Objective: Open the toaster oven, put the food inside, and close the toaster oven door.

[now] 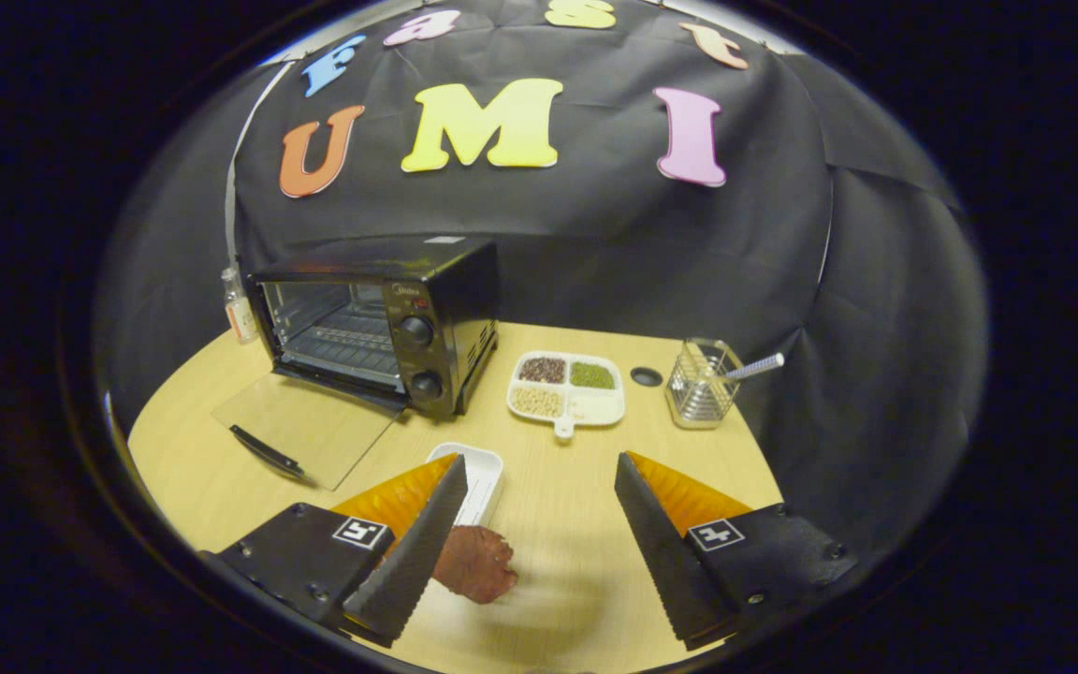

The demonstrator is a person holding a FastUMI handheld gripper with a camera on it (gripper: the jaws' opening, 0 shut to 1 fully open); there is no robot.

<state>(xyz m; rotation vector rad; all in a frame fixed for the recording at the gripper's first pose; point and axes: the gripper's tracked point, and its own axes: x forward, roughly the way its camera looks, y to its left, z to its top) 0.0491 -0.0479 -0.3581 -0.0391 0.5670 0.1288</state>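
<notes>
The toaster oven (380,323) stands at the back of the wooden bench (576,524) with its glass door (310,426) already swung down flat in front of it, the dark handle at the door's outer edge. The wire rack inside is visible and looks bare.

Nearer than the toaster oven, a small white tray (481,477) lies on the bench, and just beyond its near end sits the food (475,562), a reddish-brown lump that looks like a piece of meat, possibly a model. It rests on the bench surface, partly hidden behind one finger of the hand-held gripper (539,548).

The fingers of the hand-held gripper are spread wide apart and grip nothing; the food lies beside the inner face of one finger, not centred between them.

Judging by its look, the food is light and somewhat soft or rubbery, with an uneven surface that should not slip much against ridged pads. It seems best taken across its middle, with moderate pressure so it neither squashes nor twists out.

To the right of the toaster oven lie a divided dish of grains (565,388) and a wire holder (703,384).
</notes>
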